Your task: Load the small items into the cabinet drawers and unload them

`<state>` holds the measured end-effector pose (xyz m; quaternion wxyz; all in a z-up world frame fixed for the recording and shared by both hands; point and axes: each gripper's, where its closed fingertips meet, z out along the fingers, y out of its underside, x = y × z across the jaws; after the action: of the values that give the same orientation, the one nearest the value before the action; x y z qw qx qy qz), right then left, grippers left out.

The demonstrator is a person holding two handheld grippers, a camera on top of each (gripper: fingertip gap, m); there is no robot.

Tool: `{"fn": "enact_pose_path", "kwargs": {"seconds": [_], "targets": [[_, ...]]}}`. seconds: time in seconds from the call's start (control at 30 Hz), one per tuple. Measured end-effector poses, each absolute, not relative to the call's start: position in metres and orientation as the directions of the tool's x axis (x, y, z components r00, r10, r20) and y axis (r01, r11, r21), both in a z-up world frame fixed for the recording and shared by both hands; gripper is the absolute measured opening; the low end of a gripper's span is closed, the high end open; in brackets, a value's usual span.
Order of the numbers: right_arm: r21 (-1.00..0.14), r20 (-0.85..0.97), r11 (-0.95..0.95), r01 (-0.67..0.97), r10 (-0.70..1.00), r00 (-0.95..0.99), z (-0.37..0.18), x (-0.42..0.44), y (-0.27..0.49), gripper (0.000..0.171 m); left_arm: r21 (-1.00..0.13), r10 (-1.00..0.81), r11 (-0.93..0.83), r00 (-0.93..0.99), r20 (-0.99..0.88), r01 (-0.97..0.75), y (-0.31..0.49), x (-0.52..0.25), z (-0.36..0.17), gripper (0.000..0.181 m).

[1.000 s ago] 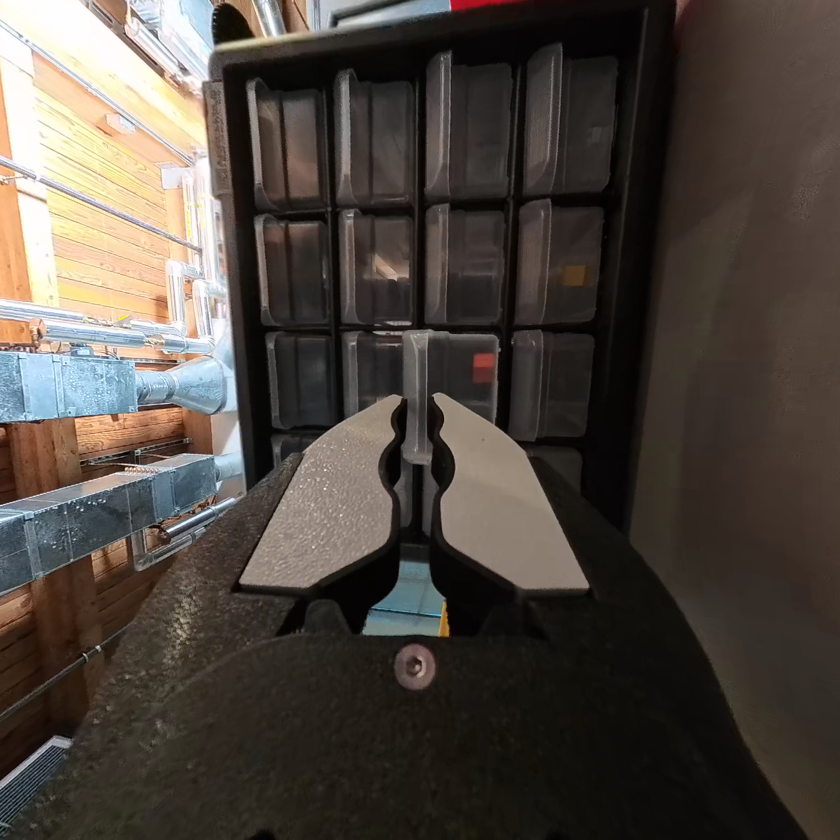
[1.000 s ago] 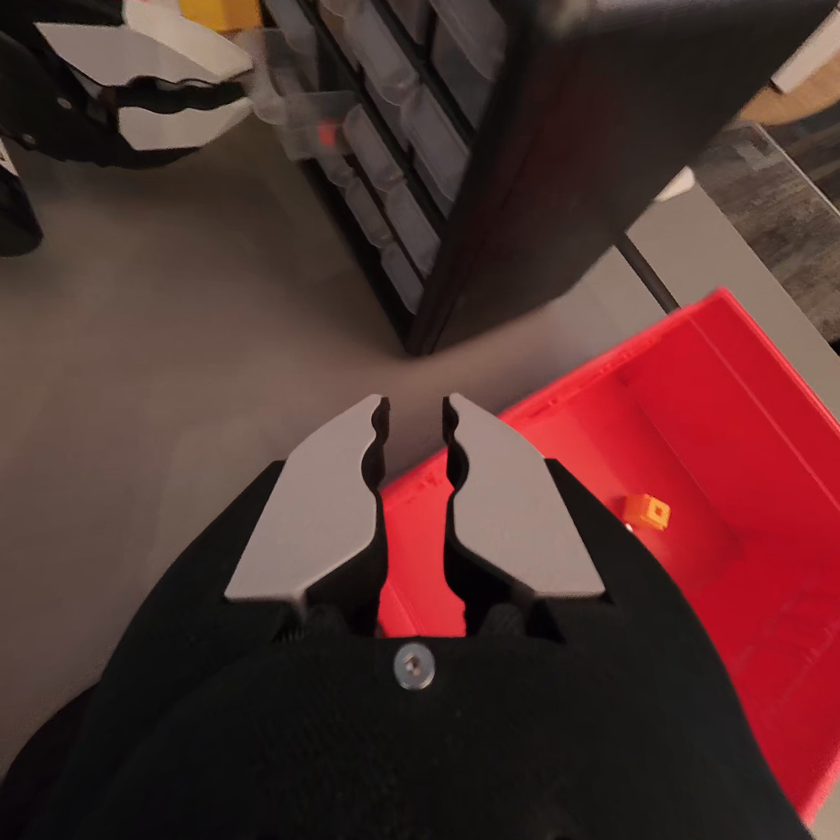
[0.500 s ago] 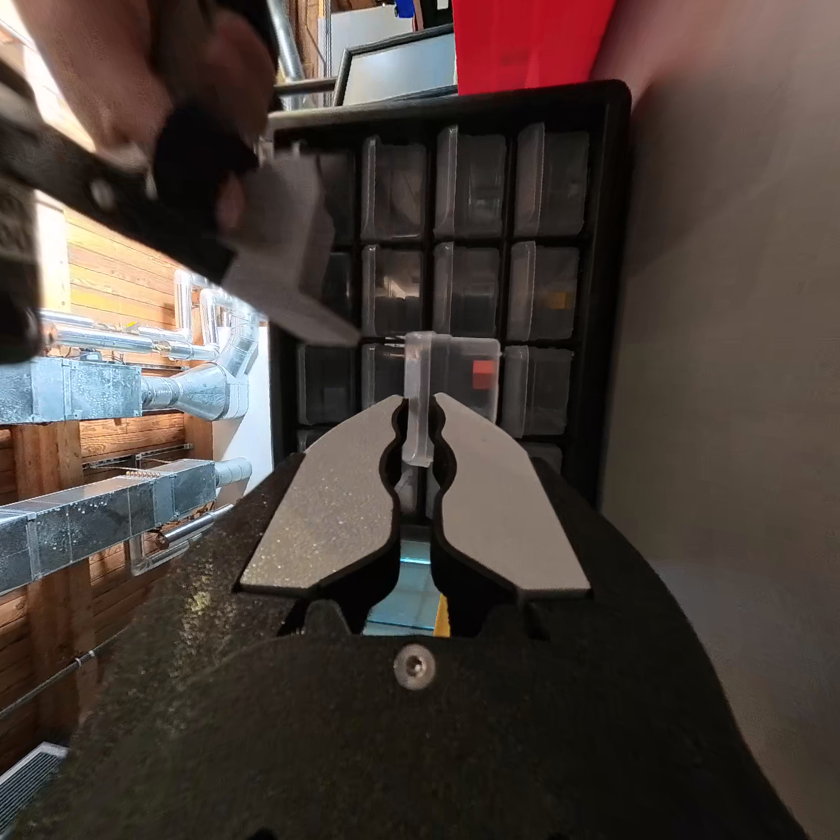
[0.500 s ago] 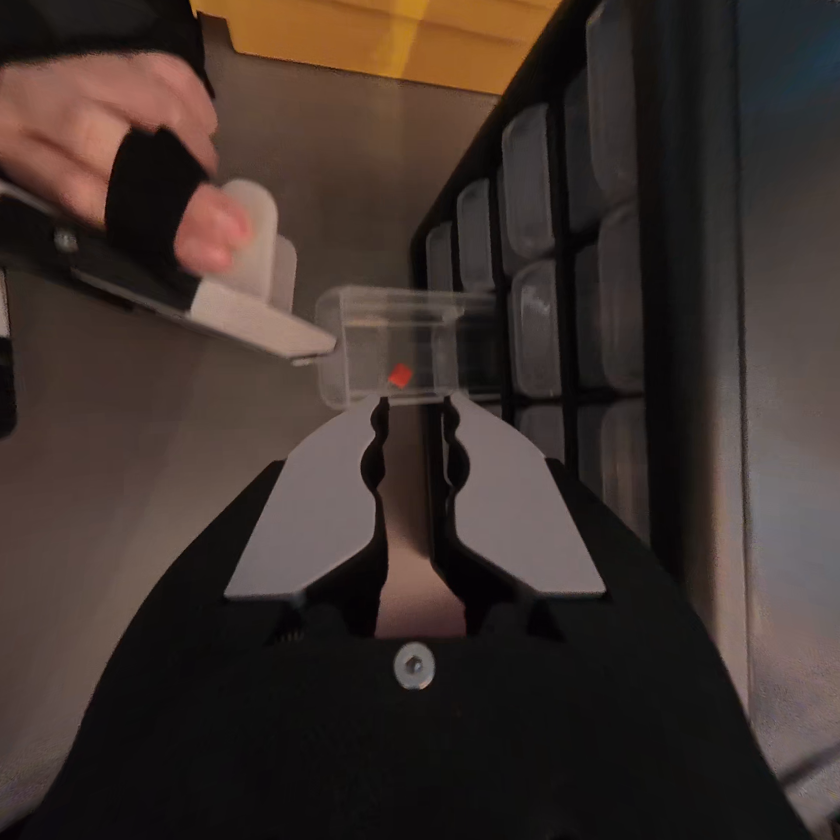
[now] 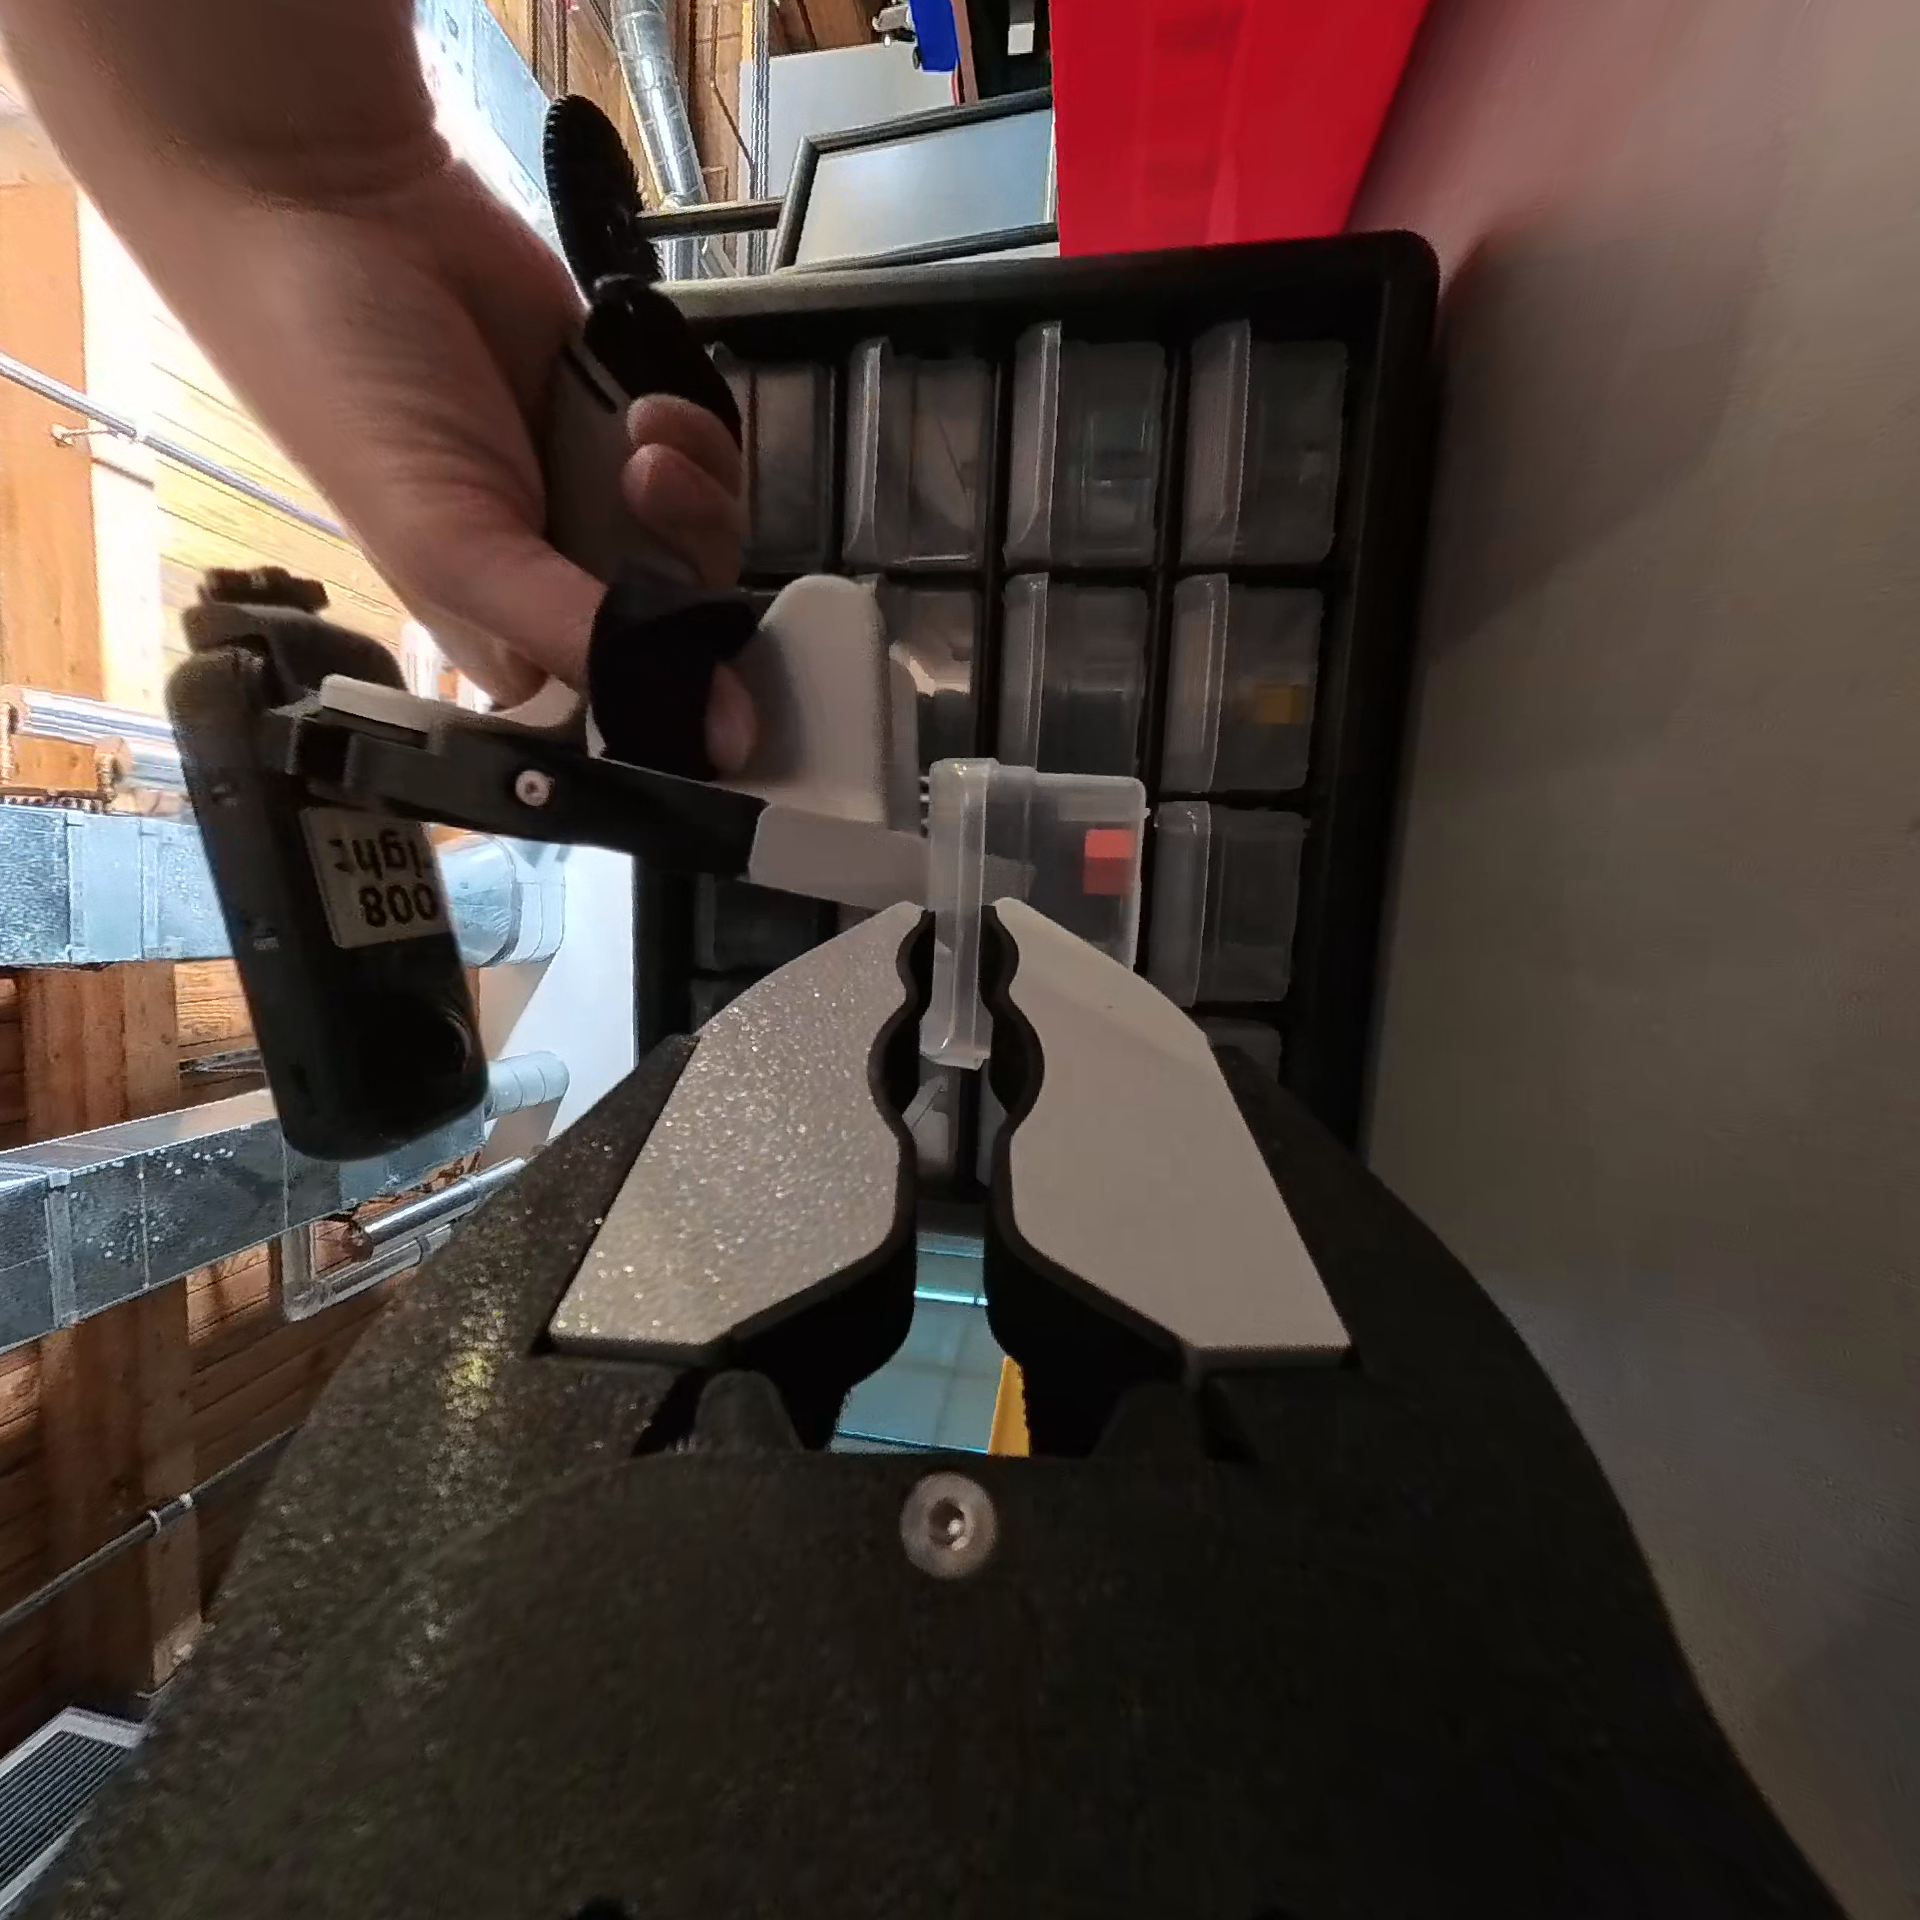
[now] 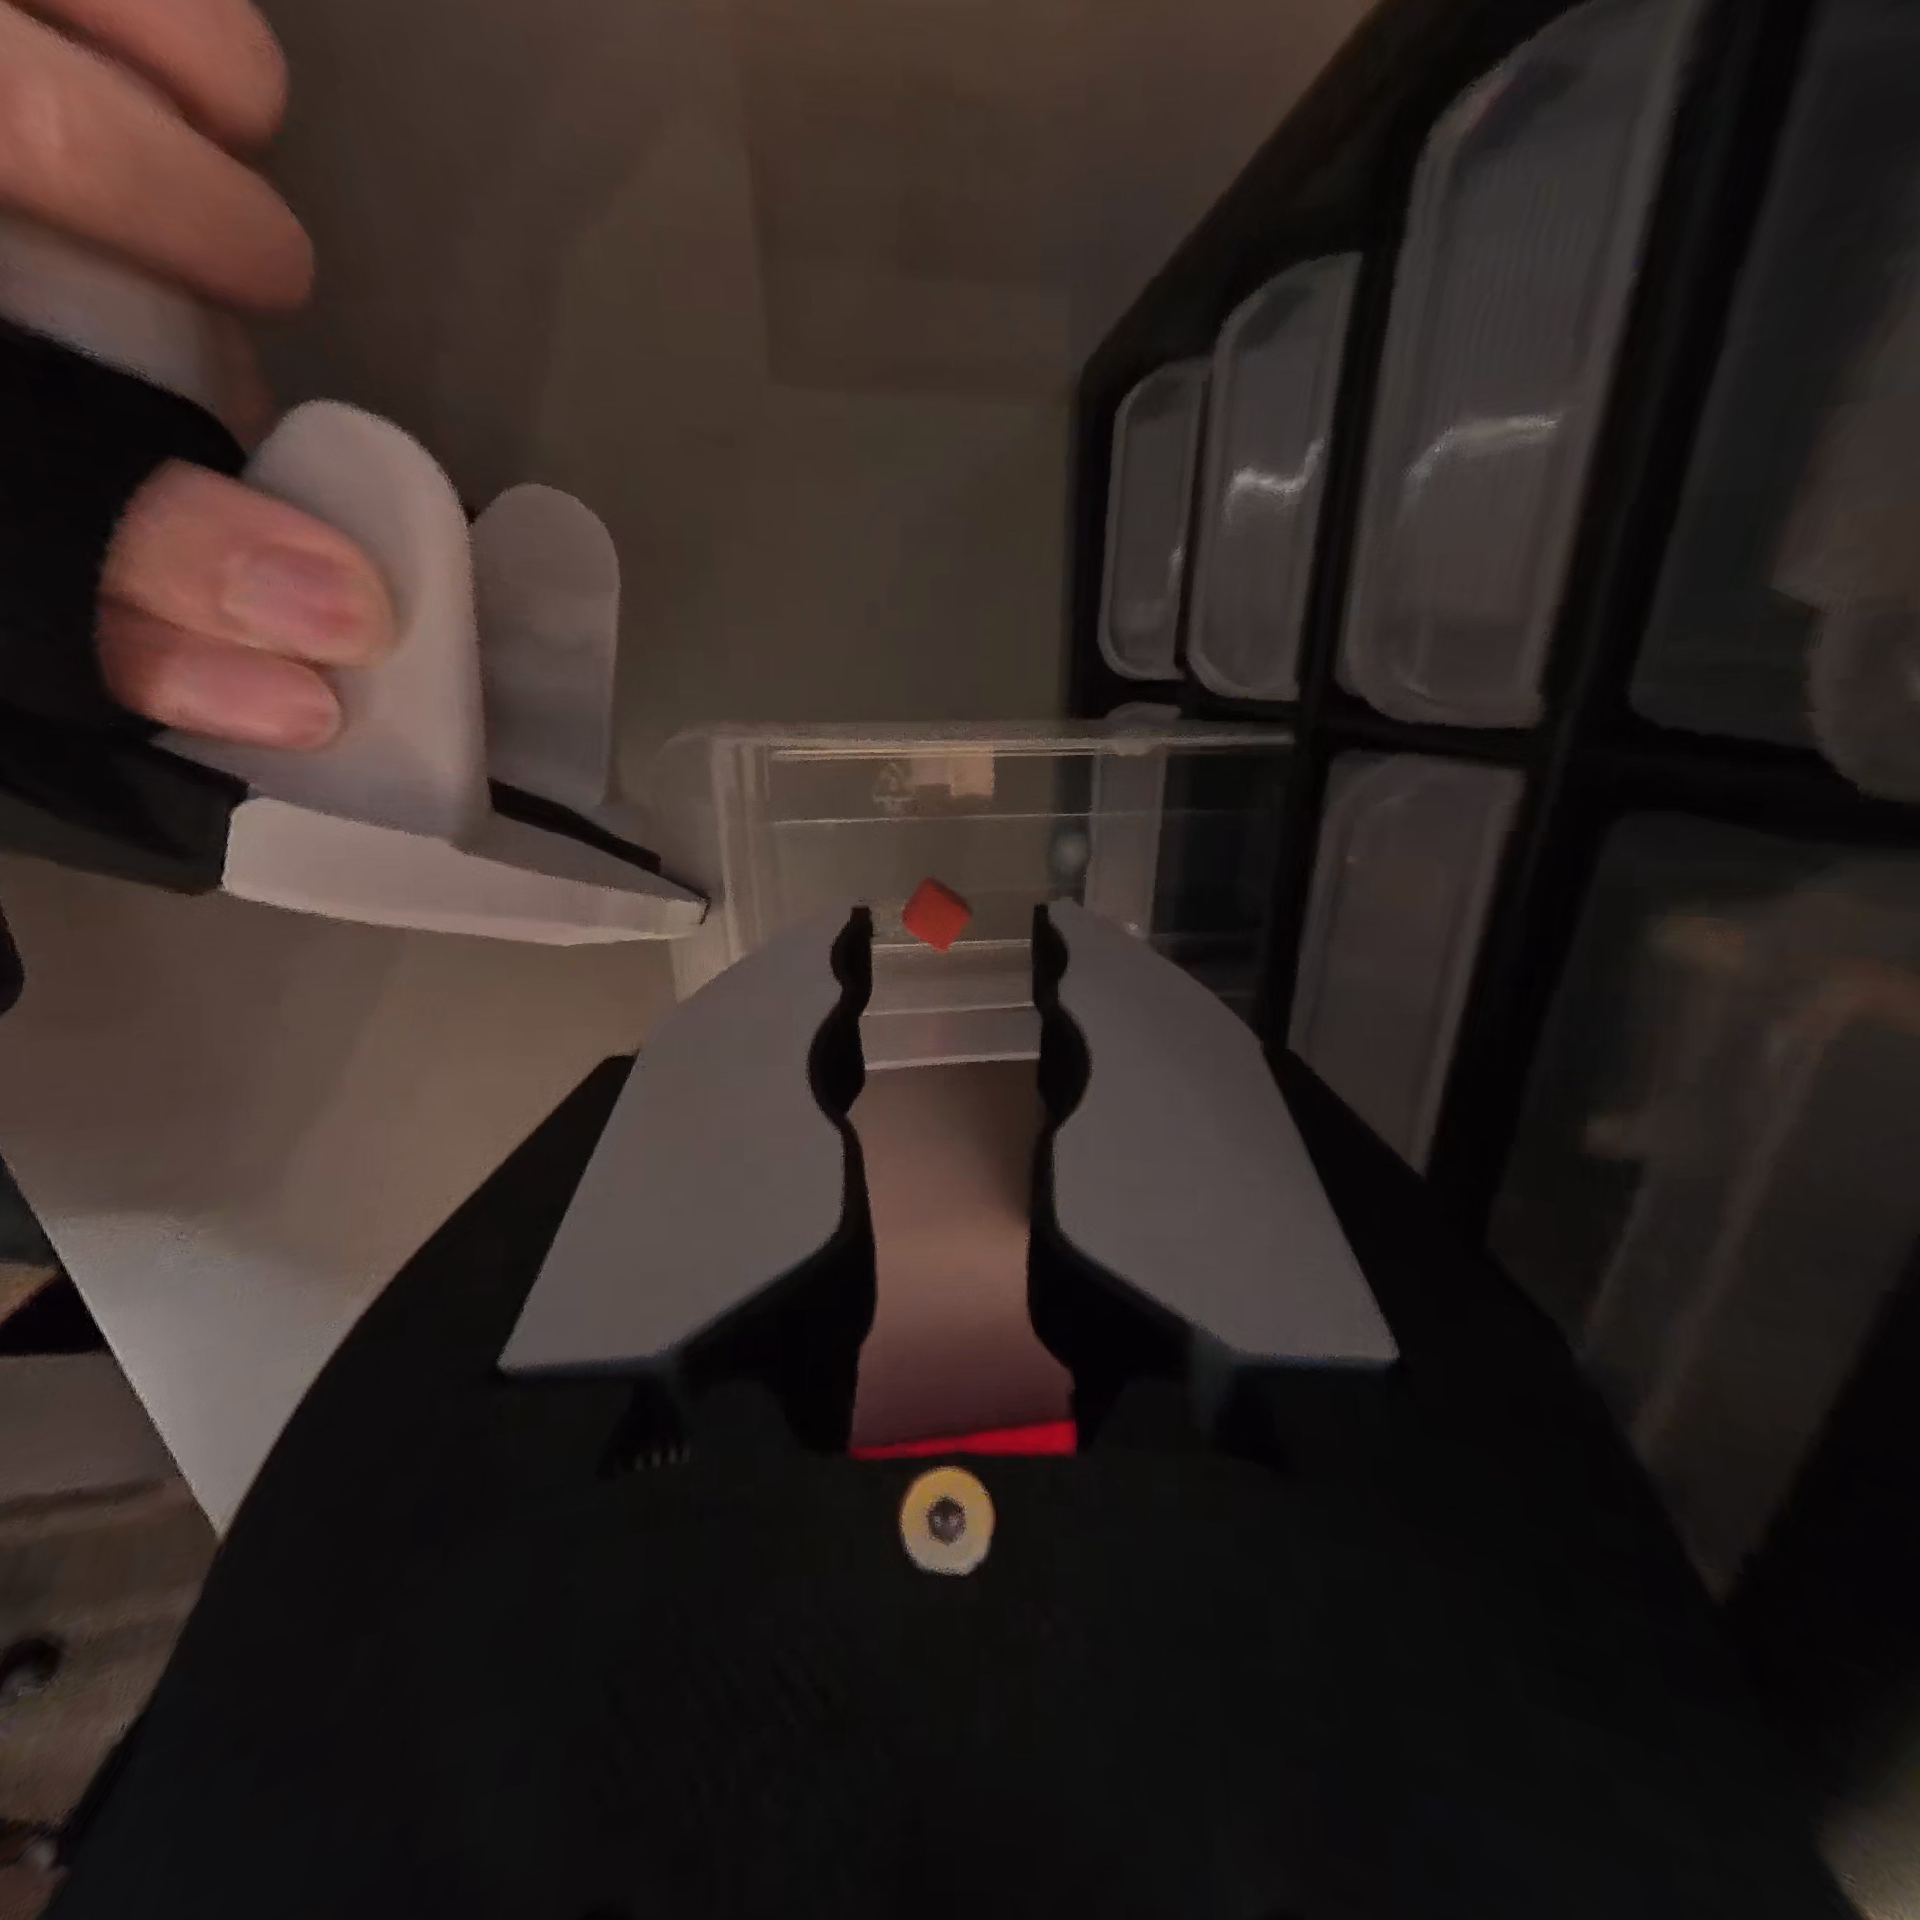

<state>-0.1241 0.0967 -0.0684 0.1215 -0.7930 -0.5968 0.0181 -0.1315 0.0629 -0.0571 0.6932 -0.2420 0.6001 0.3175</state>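
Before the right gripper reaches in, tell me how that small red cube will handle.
The red cube lies loose in the clear drawer, so probably light and apt to skid. Flat faces: unlikely to roll. Against the open right gripper it looks tiny, easily fumbled.

Printed sticker [image 5: 382, 871] on right tool's camera [image 5: 332, 894]

The cabinet [image 5: 1382, 623] stands on the table [image 5: 1662, 935], and the bin [image 5: 1205, 114] lies behind it. One drawer [image 6: 966, 831] is pulled out from the cabinet front, with the small cube [image 6: 935, 914] inside it. The left gripper [image 5: 956, 966] is at the drawer's handle, and the right gripper [image 6: 945, 925] is just beside the drawer's side.
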Motion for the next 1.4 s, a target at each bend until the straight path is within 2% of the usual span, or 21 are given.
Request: {"fn": "enact_pose_path", "kwargs": {"seconds": [0.13,0.3,0.67,0.97,1.1,1.27,1.4], "targets": [[-0.123,0.106,-0.158,0.98,0.979,0.172,-0.079,-0.119,0.093,0.032,0.052,0.154,0.687,0.075,-0.985,-0.724,0.059,-0.131,-0.058,0.008],[-0.106,0.073,-0.107,0.989,0.991,0.115,-0.081,-0.123,0.09,0.03,0.049,0.15,0.69,0.077,-0.986,-0.723,0.057,-0.131,-0.058,0.008],[-0.055,0.003,-0.188,0.981,0.982,0.189,-0.086,-0.123,0.086,0.028,0.052,0.15,0.692,0.073,-0.986,-0.72,0.055,-0.131,-0.059,0.008],[0.01,0.038,-0.167,0.986,0.985,0.167,-0.09,-0.121,0.088,0.028,0.063,0.15,0.694,0.058,-0.987,-0.717,0.054,-0.13,-0.063,0.008],[0.029,0.021,-0.162,0.986,0.987,0.161,-0.089,-0.119,0.087,0.015,0.061,0.15,0.694,0.061,-0.987,-0.717,0.055,-0.13,-0.062,0.008],[0.011,0.027,-0.154,0.988,0.988,0.153,-0.087,-0.121,0.089,0.015,0.056,0.149,0.692,0.066,-0.987,-0.719,0.055,-0.131,-0.061,0.008],[-0.046,0.059,-0.138,0.989,0.988,0.14,-0.079,-0.124,0.093,0.015,0.052,0.144,0.689,0.067,-0.987,-0.723,0.057,-0.132,-0.061,0.008]]}}
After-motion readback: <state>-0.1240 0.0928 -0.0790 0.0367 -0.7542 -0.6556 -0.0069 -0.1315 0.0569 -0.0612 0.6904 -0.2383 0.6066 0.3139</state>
